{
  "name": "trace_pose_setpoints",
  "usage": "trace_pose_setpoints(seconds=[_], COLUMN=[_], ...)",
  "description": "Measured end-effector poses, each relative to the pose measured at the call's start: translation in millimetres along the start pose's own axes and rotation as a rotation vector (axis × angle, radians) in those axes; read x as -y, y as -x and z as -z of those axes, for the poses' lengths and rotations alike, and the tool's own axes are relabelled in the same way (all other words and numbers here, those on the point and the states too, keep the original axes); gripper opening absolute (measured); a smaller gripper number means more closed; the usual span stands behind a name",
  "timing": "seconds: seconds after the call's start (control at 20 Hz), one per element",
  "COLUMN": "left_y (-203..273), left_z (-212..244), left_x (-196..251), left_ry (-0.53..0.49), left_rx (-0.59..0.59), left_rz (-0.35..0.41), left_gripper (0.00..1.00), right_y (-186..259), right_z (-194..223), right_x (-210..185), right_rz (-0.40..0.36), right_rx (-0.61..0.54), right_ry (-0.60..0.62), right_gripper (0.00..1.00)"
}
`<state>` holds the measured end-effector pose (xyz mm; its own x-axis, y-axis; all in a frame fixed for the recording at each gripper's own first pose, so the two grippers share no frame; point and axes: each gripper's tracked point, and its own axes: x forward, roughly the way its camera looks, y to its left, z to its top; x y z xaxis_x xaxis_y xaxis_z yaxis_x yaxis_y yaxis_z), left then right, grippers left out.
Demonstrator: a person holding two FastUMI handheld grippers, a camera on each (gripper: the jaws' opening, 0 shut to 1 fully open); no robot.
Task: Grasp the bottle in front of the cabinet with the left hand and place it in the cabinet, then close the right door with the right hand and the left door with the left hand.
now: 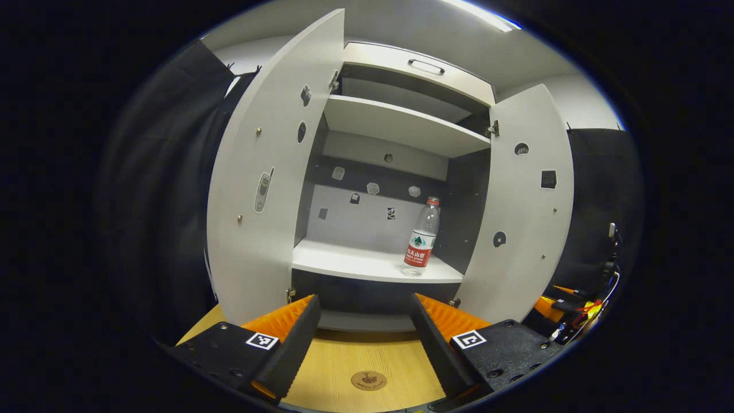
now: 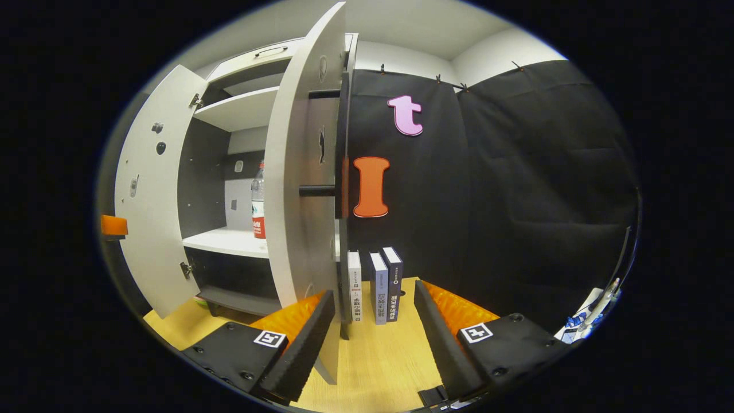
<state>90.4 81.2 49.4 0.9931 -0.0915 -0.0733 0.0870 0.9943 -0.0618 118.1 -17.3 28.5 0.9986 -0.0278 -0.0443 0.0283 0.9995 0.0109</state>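
One clear, red-labelled bottle (image 1: 422, 238) stands upright.

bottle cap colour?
Red, on the bottle standing in the cabinet; clearest in left gripper view.

Looks like I'm in a test booth: black cloth wall (image 2: 516, 189) right behind a white cabinet (image 1: 395, 123) on a wooden table (image 1: 355, 355).
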Motion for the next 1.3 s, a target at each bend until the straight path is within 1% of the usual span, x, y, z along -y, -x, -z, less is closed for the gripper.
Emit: trace_pose_setpoints(seconds=[0.05,0.1,0.5,0.8,1.15,1.3], left_y=[0,0,6,13,22,28], left_z=[0,-2,-5,-15,-17,-22], left_x=[-3,-6,-27,-34,-43,-46], left_ry=[0.002,0.004,0.018,-0.001,0.024,0.015], left_rx=[0.002,0.007,0.020,0.053,0.067,0.080], left_rz=[-0.004,-0.008,-0.054,-0.077,-0.097,-0.104], left_gripper=[0.93,0.95,0.95,0.95,0.94,0.95], right_y=[0,1,-8,-13,-29,-37], right_z=[0,1,2,1,0,-1], right_x=[-6,-12,-63,-80,-90,-97], right_rz=[-0.008,-0.019,-0.112,-0.156,-0.173,-0.186], right_rx=[0.000,-0.002,-0.008,-0.008,-0.012,-0.011], right_ry=[0.006,0.013,-0.014,-0.003,0.010,0.020], right_gripper=[0.95,0.95,0.95,0.95,0.95,0.95])
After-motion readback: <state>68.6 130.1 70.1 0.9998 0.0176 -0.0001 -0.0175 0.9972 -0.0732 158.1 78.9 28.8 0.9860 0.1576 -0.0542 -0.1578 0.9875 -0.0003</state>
